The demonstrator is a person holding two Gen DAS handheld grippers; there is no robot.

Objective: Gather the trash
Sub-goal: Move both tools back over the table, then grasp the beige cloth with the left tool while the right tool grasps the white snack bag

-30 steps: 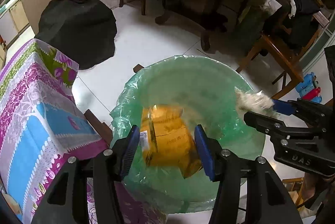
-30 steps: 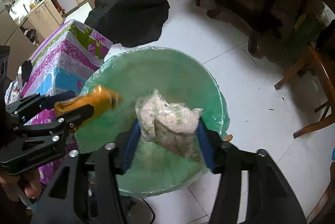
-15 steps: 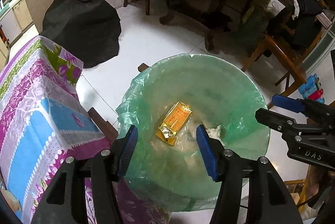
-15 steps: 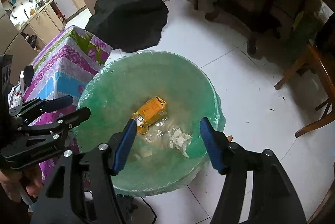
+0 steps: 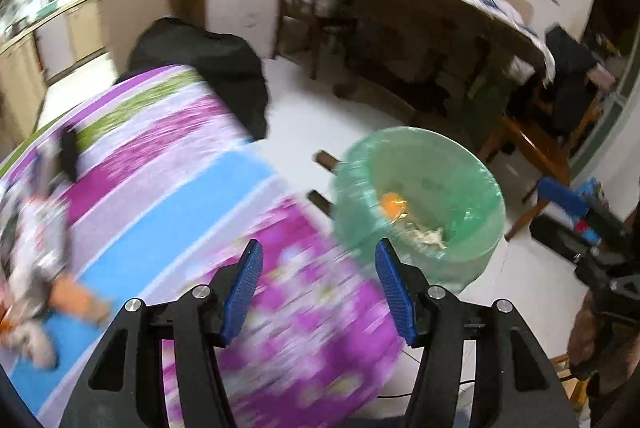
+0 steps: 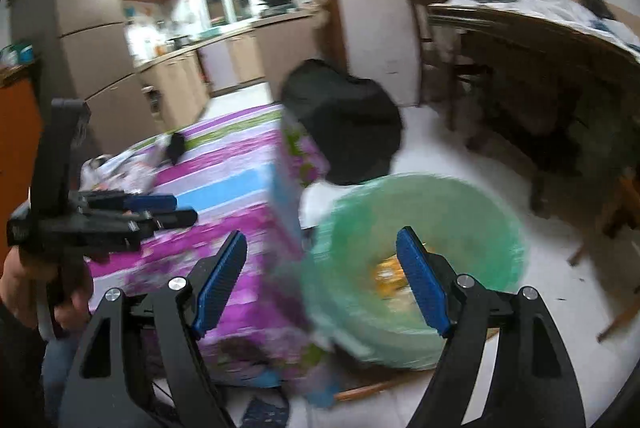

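Your left gripper (image 5: 316, 282) sits level over the near edge of the striped tablecloth (image 5: 168, 195), jaws spread wide, nothing between the blue pads (image 5: 244, 292). Your right gripper (image 6: 320, 278) is likewise spread wide and empty, angled down with its left finger over the cloth and its right finger over the bin. Your left hand (image 6: 24, 284) wraps the other handle at the frame edge. One green-lined trash bin (image 5: 418, 203) stands on the white floor just beside the table corner. Inside it: one orange-yellow packet (image 5: 392, 203) and one pale crumpled wad (image 5: 426, 236), touching. Blurred clutter (image 5: 36, 240) lies at the cloth's far left; count unreadable. One black bag (image 6: 344, 123) sits behind the table.
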